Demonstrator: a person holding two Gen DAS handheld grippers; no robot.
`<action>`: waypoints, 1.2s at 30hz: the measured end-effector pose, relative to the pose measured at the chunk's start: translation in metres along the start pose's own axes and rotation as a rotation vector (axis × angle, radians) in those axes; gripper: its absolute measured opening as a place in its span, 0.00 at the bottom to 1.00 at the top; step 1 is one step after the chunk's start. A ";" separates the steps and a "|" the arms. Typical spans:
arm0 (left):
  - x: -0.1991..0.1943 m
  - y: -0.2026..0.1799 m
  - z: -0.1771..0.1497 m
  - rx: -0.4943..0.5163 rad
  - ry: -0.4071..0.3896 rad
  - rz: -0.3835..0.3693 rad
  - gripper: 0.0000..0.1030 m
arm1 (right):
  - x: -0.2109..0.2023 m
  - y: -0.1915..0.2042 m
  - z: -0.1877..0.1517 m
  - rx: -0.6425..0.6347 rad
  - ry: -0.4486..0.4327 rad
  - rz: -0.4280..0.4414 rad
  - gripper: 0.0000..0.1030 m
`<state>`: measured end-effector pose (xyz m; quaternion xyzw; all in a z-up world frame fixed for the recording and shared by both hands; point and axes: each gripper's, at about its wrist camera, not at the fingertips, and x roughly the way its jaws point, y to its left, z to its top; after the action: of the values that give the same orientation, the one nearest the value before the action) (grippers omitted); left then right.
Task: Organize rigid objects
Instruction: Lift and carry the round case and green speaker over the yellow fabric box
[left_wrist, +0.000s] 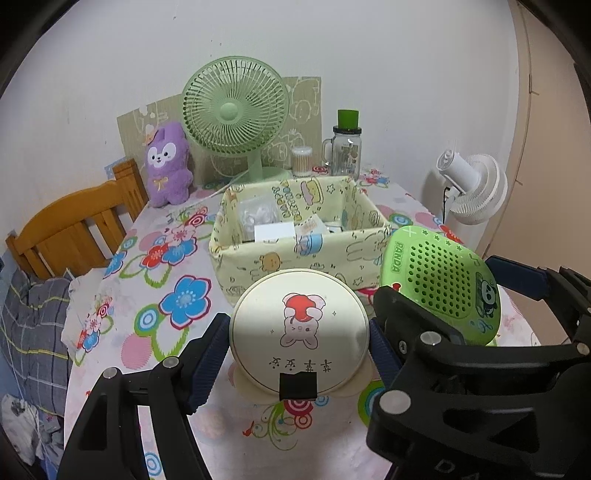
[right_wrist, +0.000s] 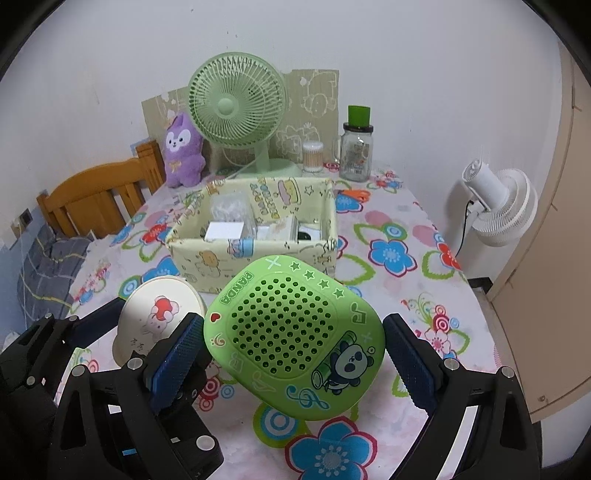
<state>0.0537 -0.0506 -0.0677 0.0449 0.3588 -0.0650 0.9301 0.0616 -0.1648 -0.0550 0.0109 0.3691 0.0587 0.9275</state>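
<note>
We see the left tool (left_wrist: 297, 345) spread fairly wide and clamped on a round cream tin (left_wrist: 299, 328), a blue pad pressed to each side of it, the rabbit print on its lid upside down toward the camera. The right tool (right_wrist: 293, 352) grips a green panda case (right_wrist: 293, 343) with a perforated face, tilted, its pads (right_wrist: 410, 363) flat against both edges. Both things hang above the flowered bench (right_wrist: 388, 229), side by side, just short of the yellow fabric box (left_wrist: 295, 225). In that box lie a white carton (right_wrist: 225, 230), a clear bag (right_wrist: 231, 206) and some smaller packets we cannot make out. Both tools point downward toward the box. Behind it stand a green fan (left_wrist: 234, 110), a purple plush (left_wrist: 166, 166) and a glass jar (left_wrist: 345, 151).
</note>
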 end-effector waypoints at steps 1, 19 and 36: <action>-0.001 0.000 0.001 -0.002 -0.002 -0.001 0.74 | -0.001 0.000 0.001 -0.001 -0.003 -0.001 0.94; 0.010 0.002 0.033 -0.006 -0.011 0.015 0.74 | 0.006 -0.002 0.033 0.003 -0.023 0.026 0.94; 0.041 0.012 0.063 -0.014 -0.009 0.017 0.74 | 0.038 -0.006 0.066 0.002 -0.023 0.034 0.94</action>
<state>0.1274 -0.0510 -0.0479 0.0411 0.3544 -0.0549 0.9326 0.1351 -0.1649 -0.0333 0.0188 0.3581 0.0737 0.9306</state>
